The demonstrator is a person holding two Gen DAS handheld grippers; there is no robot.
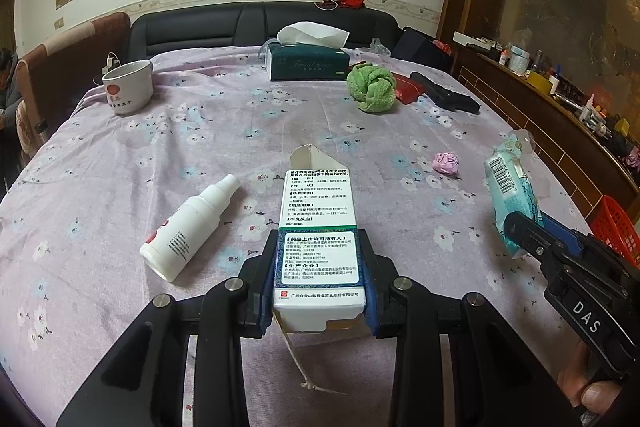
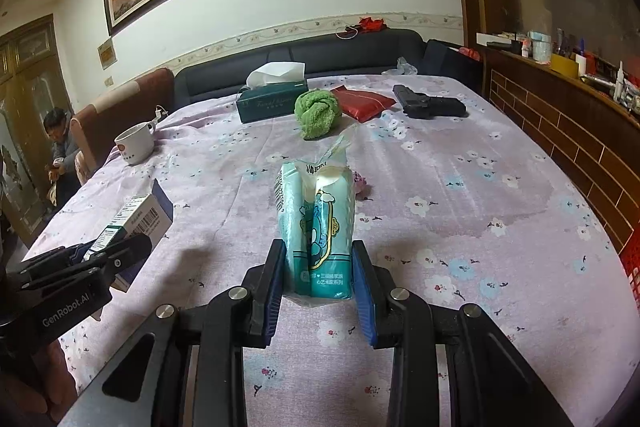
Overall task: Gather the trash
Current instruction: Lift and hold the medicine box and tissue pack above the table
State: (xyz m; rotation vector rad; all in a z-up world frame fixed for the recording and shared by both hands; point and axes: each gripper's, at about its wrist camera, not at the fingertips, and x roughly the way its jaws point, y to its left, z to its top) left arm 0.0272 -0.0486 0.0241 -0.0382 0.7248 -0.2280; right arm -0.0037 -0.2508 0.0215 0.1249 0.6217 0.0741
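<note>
Left claw (image 1: pixel 320 291) clamps medicine box (image 1: pixel 320 227); right claw (image 2: pixel 320 279) clenched on tissue pack (image 2: pixel 316 227), above tablecloth (image 2: pixel 480 207).

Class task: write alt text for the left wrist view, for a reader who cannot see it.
The left gripper clamps an opened medicine box above a floral tablecloth. A white spray bottle lies left; the right gripper holds a teal tissue pack.

Lilac flowered tablecloth (image 1: pixel 200 147), green towel (image 1: pixel 372 87), teal tissue pack (image 2: pixel 320 223).
</note>
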